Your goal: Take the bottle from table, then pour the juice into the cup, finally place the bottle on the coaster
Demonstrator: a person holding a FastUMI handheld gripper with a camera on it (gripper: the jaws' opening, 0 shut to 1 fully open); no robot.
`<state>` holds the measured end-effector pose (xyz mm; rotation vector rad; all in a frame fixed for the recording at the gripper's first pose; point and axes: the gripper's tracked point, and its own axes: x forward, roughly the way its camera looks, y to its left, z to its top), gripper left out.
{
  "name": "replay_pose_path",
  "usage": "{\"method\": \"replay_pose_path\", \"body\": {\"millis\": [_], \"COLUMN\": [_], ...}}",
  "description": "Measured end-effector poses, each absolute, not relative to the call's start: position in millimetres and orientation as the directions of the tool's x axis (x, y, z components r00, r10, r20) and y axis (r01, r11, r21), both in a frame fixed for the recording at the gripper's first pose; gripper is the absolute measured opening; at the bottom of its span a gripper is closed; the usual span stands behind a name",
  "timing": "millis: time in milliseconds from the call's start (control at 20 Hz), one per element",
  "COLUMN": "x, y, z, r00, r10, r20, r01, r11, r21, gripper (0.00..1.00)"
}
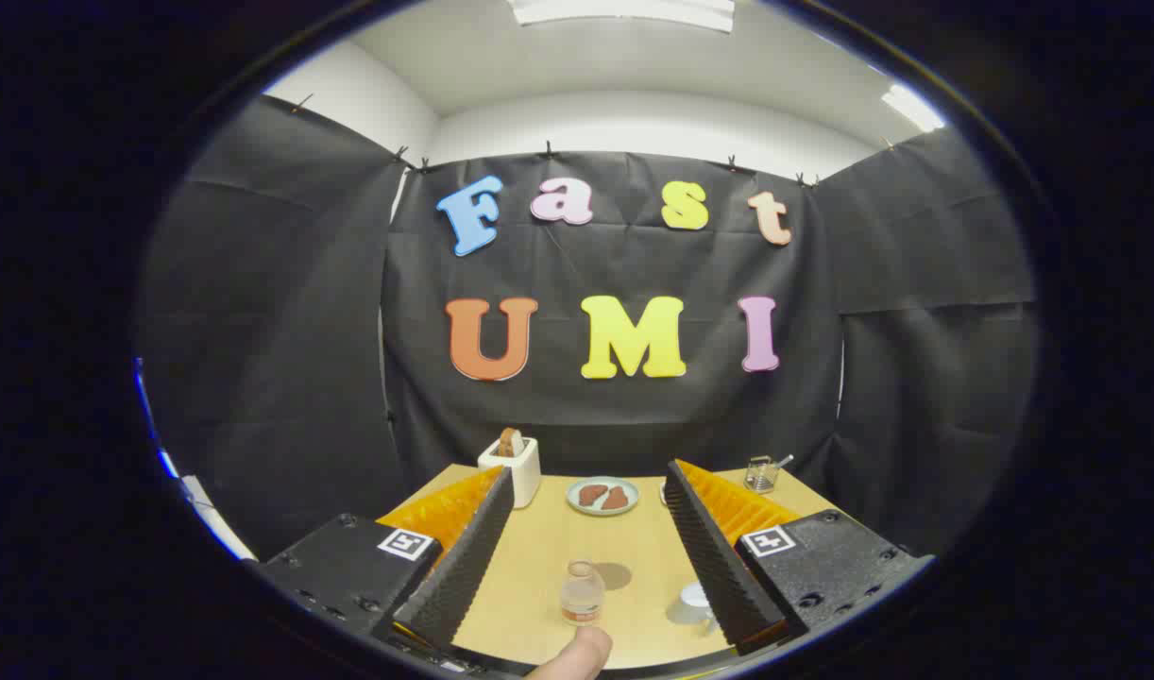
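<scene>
A small clear bottle [582,593] stands upright on the wooden table [624,548], between my fingers and near their base. My gripper [588,480] is open, its fingers spread wide on either side of the bottle without touching it. A white cup [695,601] sits close to the right finger, partly hidden by it. A round brown coaster [615,574] lies flat just beyond the bottle, a little to its right.
A white toaster [513,467] with a slice in it stands at the table's far left. A plate [602,495] with brown food lies in the far middle, and a small glass holder [761,473] stands at the far right. A fingertip [577,656] shows below the bottle.
</scene>
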<state>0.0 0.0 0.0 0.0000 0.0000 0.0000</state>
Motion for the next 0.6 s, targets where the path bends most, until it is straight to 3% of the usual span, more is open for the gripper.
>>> {"method": "replay_pose_path", "body": {"millis": [600], "x": [3], "y": [3], "z": [-14], "r00": [1.0], "r10": [-0.001], "r20": [0.002], "r01": [0.0], "r11": [1.0], "r21": [0.01], "gripper": [1.0]}}
